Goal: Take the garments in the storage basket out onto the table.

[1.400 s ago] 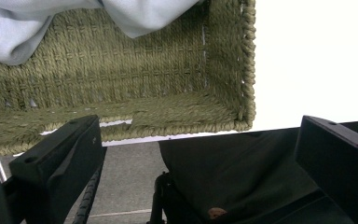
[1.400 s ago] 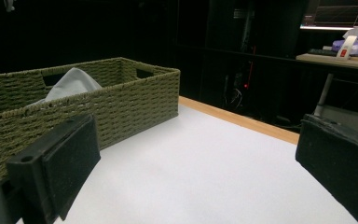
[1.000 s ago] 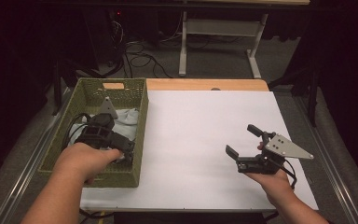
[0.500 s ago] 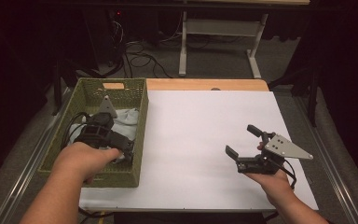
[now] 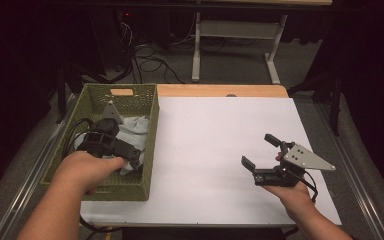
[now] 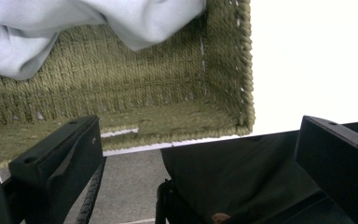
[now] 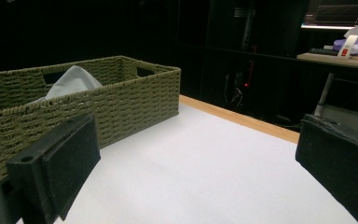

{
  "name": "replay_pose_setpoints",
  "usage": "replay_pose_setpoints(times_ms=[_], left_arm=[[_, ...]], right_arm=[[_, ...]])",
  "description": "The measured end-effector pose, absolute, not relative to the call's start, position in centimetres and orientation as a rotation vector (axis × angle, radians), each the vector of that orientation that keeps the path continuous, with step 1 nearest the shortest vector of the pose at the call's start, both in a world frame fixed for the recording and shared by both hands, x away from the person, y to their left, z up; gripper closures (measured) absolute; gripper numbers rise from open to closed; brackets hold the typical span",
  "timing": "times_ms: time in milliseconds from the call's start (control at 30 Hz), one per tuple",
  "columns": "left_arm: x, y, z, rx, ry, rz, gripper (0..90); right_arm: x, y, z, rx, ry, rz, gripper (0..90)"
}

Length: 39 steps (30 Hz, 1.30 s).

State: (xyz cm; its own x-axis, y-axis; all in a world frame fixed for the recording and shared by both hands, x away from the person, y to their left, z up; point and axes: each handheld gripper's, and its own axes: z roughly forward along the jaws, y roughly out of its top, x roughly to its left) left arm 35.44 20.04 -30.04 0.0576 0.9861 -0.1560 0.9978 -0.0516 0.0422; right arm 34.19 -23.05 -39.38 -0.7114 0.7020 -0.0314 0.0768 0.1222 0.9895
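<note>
Against the pictures from a second and half a second ago, almost nothing is seen to have shifted: the left gripper (image 5: pixel 111 142) is still held low inside the green woven basket (image 5: pixel 149 125), and the right gripper (image 5: pixel 267 157) is still held over the white tabletop (image 5: pixel 205 135), well apart from it. The left jaws are spread wide and nothing is gripped between them; the pale grey cloth (image 6: pixel 121 23) is seen beyond their tips, bunched on the basket floor, with the basket's corner wall (image 6: pixel 228 70) just ahead and to one side. The right jaws are likewise spread wide and empty, and the basket's side wall (image 7: pixel 121 102) lies ahead of them to their left, with open white surface between. The tabletop is edged at its far side by a wooden strip (image 5: pixel 220 90). Beyond it, a dark room with floor cables (image 5: pixel 150 50) and a table frame (image 5: pixel 240 30) is seen.
</note>
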Motion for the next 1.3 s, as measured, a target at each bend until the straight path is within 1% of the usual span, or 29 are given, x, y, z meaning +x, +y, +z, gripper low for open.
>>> replay_pose_setpoints(times_ms=[200,300,333,467,600,800,900,1067,1133,1233,1300], left_arm=[[35.9,21.6,-30.2,2.175,2.061,-0.084,0.7],[36.2,22.6,-30.2,2.181,2.06,-0.051,0.7],[36.4,23.4,-30.4,2.174,2.075,-0.021,0.7],[37.0,25.2,-30.9,2.139,2.098,-0.01,0.6],[37.5,26.6,-31.3,2.121,2.083,-0.004,0.6],[38.5,27.5,-31.7,2.114,2.085,0.024,0.5],[39.1,27.7,-32.0,2.134,2.098,0.067,0.6],[40.2,27.6,-32.8,2.141,2.09,0.077,0.6],[41.3,27.7,-33.2,2.087,2.08,0.098,0.7],[41.9,28.0,-33.7,2.047,2.076,0.086,0.7],[42.6,28.1,-34.3,2.062,2.075,0.066,0.6]], right_arm=[[34.2,-23.0,-39.5,0.751,1.913,1.624,0.8],[34.2,-23.0,-39.5,0.748,1.91,1.625,0.8],[34.2,-23.0,-39.5,0.743,1.909,1.622,0.8],[34.1,-22.9,-39.7,0.746,1.917,1.622,0.8],[34.2,-22.9,-39.8,0.749,1.924,1.618,0.8],[34.2,-22.8,-39.9,0.749,1.925,1.617,0.8],[34.2,-22.8,-40.0,0.748,1.927,1.618,0.8],[34.2,-22.6,-40.0,0.74,1.932,1.616,0.8],[34.1,-22.5,-40.1,0.732,1.937,1.615,0.8],[34.0,-22.4,-40.0,0.73,1.935,1.631,0.8],[33.9,-22.4,-40.0,0.731,1.935,1.633,0.8]])
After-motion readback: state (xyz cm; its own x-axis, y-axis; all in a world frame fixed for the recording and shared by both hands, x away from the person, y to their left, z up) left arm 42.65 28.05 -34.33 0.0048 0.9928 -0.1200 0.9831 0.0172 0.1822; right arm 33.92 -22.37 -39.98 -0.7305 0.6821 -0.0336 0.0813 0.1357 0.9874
